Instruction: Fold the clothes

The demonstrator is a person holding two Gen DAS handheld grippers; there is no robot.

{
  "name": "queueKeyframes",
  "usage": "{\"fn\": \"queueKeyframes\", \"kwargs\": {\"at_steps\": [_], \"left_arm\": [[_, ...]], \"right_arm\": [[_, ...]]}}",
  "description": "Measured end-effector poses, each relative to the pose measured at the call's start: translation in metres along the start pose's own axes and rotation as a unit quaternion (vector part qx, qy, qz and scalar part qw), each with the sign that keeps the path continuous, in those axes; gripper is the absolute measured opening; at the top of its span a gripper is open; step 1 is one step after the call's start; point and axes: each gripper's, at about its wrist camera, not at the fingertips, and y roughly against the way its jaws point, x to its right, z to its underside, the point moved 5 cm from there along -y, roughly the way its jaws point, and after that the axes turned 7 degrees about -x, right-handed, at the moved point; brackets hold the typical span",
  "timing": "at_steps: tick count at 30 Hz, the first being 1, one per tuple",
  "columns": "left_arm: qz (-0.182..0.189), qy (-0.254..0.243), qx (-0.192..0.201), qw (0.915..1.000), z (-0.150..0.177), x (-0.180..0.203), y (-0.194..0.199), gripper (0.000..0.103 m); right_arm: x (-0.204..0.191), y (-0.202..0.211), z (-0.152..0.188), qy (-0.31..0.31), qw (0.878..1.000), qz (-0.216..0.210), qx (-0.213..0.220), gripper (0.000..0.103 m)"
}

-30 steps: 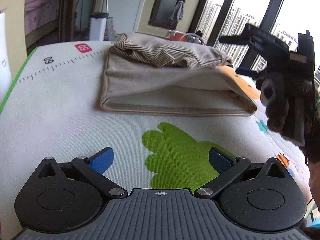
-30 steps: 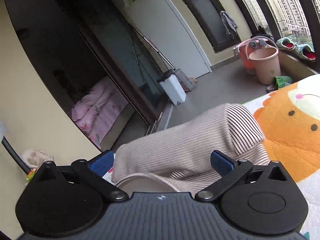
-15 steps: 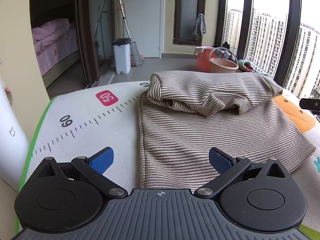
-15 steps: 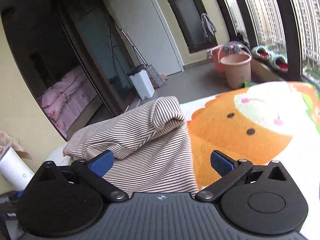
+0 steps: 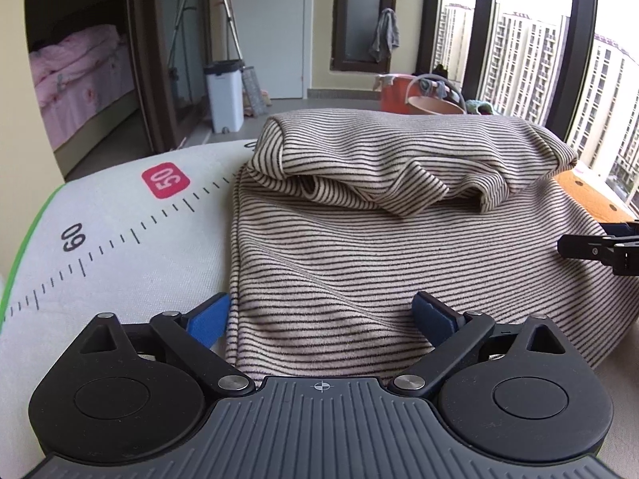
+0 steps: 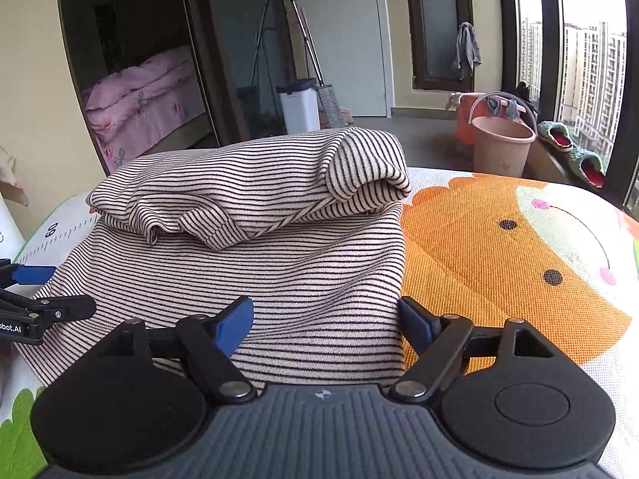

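A beige garment with thin dark stripes (image 5: 379, 247) lies on the play mat (image 5: 131, 247), its far part folded back into a thick roll (image 6: 255, 187). My left gripper (image 5: 321, 319) sits low over the garment's near left corner. Its jaws are closing, with the cloth's edge lying between the blue pads (image 5: 207, 321). My right gripper (image 6: 325, 325) is over the near right corner, jaws closing too, with striped cloth between its pads (image 6: 415, 325). Neither pair of pads visibly pinches the cloth. Each gripper shows at the edge of the other's view: the right gripper (image 5: 599, 247), the left gripper (image 6: 36, 311).
The mat carries ruler marks with a red 50 tag (image 5: 165, 181), an orange animal print (image 6: 499, 255) and a green patch (image 6: 16, 431). Beyond the mat are a white bin (image 5: 223, 95), a bucket (image 6: 501, 145), a bed with a pink quilt (image 6: 143, 99) and tall windows.
Both grippers came down and closer to the garment's near edge, the left swinging round to its left corner, the right rolling level. Both pairs of jaws have narrowed.
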Motion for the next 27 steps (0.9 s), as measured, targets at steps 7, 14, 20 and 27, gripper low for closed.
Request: {"fn": "queueKeyframes", "kwargs": {"at_steps": [7,14,20,27], "left_arm": [[0.049,0.003,-0.006,0.9988,0.005,0.008,0.013,0.036],[0.120,0.005,-0.047,0.9917,0.044,0.013,0.054,0.036],[0.142,-0.007,-0.053,0.9884,0.089,0.017,0.091,0.036],[0.178,-0.014,-0.057,0.9823,0.122,0.028,0.128,0.042]], "right_arm": [[-0.001,0.014,0.013,-0.021,0.999,-0.021,-0.012,0.027],[-0.010,0.053,0.046,-0.041,0.997,-0.059,-0.040,0.023],[-0.022,0.106,0.099,-0.030,0.995,-0.083,-0.047,0.023],[-0.031,0.156,0.140,-0.052,0.992,-0.103,-0.049,0.023]]}}
